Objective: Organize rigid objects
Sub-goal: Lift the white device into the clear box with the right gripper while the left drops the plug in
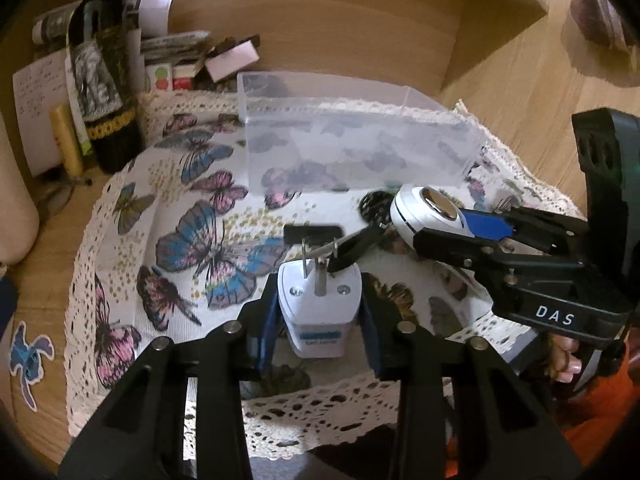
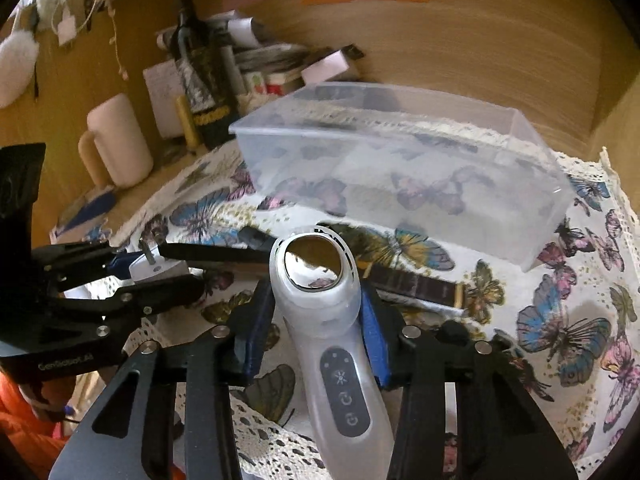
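My left gripper (image 1: 318,314) is shut on a white plug adapter (image 1: 318,308), prongs pointing forward, held over the butterfly cloth (image 1: 172,216). My right gripper (image 2: 318,322) is shut on a white handheld facial device (image 2: 320,300) with a round metal head. In the left wrist view the right gripper (image 1: 452,236) enters from the right with the device (image 1: 424,210). In the right wrist view the left gripper (image 2: 160,276) holds the adapter (image 2: 154,268) at the left. A clear plastic bin (image 1: 352,140) stands behind both and also shows in the right wrist view (image 2: 400,168).
A dark slim box (image 2: 416,288) lies on the cloth before the bin. A wine bottle (image 1: 102,80), papers and small boxes (image 1: 232,56) stand at the back left. A cream mug (image 2: 120,140) stands left of the cloth. Wooden shelf walls (image 1: 500,52) enclose the space.
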`<state>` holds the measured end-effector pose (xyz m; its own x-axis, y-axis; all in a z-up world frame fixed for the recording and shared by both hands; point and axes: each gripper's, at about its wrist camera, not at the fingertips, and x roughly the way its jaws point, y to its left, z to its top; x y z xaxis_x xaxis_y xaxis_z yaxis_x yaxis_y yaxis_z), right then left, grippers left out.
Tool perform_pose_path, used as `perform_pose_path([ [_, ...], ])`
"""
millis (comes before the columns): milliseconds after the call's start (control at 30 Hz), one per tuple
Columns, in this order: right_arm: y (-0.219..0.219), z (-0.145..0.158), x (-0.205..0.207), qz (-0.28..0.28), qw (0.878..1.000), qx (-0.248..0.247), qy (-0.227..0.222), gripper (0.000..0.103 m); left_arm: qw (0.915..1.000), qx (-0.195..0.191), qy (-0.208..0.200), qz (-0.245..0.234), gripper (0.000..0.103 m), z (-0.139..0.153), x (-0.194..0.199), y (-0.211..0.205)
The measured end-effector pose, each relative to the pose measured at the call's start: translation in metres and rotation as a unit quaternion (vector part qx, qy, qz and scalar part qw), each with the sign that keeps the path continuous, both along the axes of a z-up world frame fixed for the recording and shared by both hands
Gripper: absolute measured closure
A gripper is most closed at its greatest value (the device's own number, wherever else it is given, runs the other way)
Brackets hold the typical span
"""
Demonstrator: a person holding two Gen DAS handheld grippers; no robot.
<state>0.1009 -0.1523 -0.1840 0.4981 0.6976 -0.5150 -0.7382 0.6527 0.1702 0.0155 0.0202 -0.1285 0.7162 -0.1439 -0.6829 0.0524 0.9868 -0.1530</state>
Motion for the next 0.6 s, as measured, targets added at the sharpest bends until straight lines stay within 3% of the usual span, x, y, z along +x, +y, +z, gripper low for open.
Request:
perform_pose_path([
  [333, -0.024, 0.024, 0.005, -0.029, 0.998, 0.044, -0.020, 0.065, 0.9987, 0.012, -0.047, -0.015, 0.067, 0.038, 0.016, -0.006],
  [600, -0.039, 0.040, 0.018, -0.052, 0.996, 0.066, -0.036, 0.065, 0.9975, 0.030, -0.056, -0.032, 0.067, 0.057, 0.035, -0.010],
])
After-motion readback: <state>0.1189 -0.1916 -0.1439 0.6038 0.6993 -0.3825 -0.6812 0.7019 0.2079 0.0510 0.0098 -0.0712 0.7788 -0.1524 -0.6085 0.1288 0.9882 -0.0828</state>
